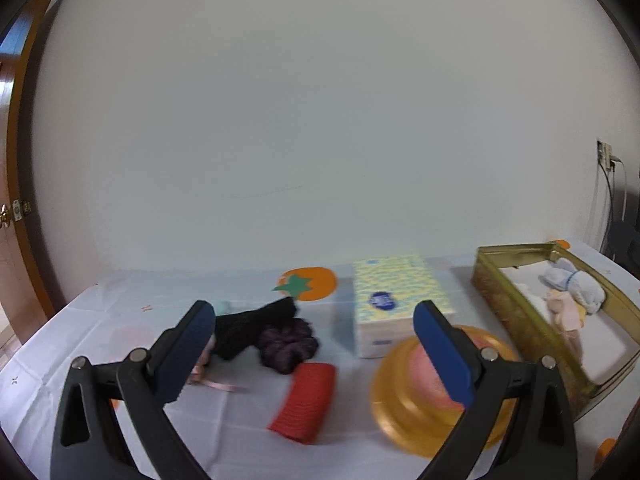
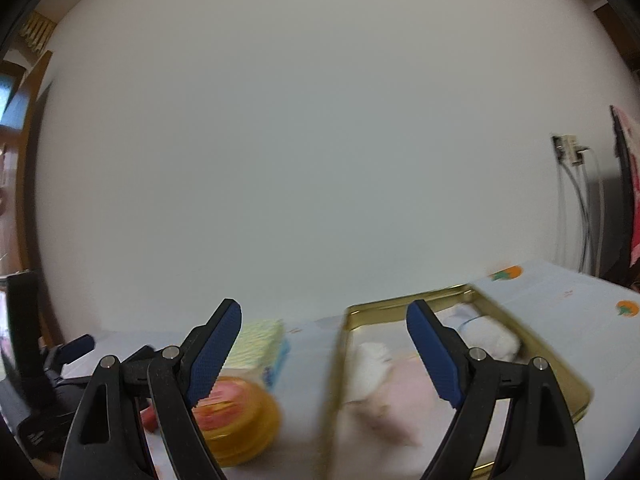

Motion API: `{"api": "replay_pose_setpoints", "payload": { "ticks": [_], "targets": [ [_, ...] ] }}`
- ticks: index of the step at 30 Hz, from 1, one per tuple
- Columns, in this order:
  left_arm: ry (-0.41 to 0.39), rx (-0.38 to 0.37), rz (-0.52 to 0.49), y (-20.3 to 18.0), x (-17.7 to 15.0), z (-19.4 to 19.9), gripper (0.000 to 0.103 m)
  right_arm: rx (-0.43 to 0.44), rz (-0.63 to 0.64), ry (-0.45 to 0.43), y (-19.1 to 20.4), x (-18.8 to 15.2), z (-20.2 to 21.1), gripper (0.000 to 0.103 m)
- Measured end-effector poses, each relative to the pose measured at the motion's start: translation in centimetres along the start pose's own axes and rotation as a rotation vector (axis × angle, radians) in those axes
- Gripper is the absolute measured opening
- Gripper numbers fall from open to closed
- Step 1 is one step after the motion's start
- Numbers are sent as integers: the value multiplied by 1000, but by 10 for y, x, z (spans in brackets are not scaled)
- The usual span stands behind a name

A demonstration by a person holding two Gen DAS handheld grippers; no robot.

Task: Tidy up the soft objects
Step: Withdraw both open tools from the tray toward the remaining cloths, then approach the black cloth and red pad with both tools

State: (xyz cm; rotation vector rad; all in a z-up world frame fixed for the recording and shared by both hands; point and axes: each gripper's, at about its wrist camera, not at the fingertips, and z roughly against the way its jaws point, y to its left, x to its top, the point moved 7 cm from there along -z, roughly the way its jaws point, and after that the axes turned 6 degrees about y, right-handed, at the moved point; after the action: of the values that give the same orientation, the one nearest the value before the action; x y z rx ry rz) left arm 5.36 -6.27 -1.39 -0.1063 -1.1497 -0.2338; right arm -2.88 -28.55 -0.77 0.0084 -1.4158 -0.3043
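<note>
Two hand-held grippers: you are holding both with jaws apart, nothing between the pads.
Left hand-held gripper (image 1: 316, 344): you are pointing it over the surface (image 1: 100, 320); the red knit roll (image 1: 304, 404) is lying just below its gap, the black knit piece (image 1: 252, 328) and dark purple scrunchie (image 1: 288, 344) beyond.
Right hand-held gripper (image 2: 324, 348): you are aiming it at the gold tin (image 2: 404, 302), where white and pink soft things (image 2: 376, 372) are lying between the fingers' lines.
Amber jar (image 1: 416, 400): sitting by the left gripper's right finger.
</note>
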Motion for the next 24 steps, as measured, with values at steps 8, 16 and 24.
{"api": "replay_pose_setpoints", "payload": {
  "ticks": [8,16,24],
  "targets": [
    [33,86,21,62,-3,-11,101,93,49,78,67,-19,-10,87],
    [111,162,117,135,-13,-26,101,183,118,182,137,-42,-22,85],
    [171,277,148,189,-22,-35,101,269,163,358,198,-70,-54,75]
  ]
}}
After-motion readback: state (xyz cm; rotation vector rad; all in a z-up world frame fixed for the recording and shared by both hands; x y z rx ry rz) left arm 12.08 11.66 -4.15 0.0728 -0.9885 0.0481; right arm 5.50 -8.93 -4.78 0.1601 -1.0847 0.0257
